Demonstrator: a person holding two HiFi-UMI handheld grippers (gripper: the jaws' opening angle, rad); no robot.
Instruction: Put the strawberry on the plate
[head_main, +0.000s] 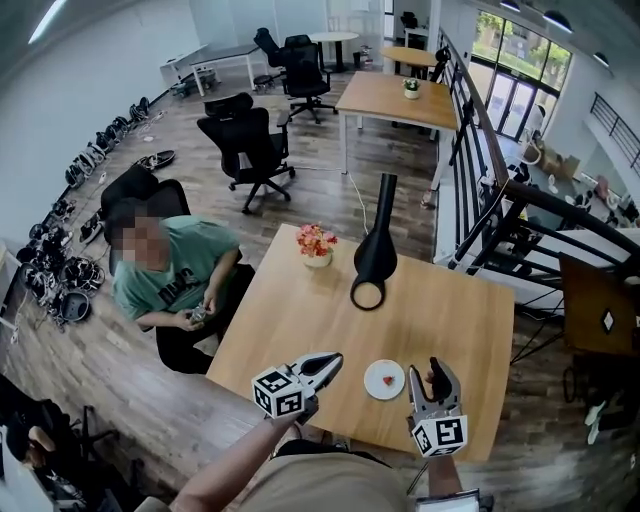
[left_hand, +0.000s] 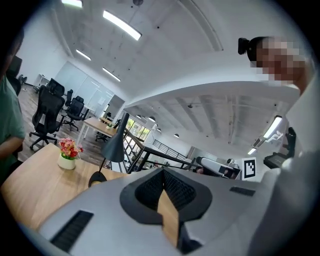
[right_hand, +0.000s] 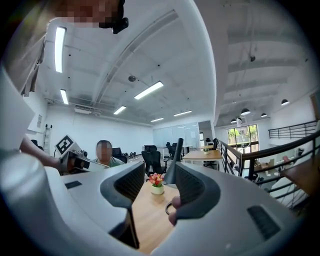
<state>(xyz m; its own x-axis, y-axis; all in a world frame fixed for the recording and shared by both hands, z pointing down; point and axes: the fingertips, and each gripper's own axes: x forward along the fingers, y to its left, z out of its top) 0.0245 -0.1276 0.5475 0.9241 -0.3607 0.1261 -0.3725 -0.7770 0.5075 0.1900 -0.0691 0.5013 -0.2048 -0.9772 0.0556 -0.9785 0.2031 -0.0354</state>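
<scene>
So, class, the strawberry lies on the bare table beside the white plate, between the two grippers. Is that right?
Not quite. The strawberry lies on the white plate, not beside it; the plate does sit between the left gripper and right gripper, as the head view shows.

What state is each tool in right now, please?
Left tool: closed, holding nothing.
Right tool: open, holding nothing.
</scene>
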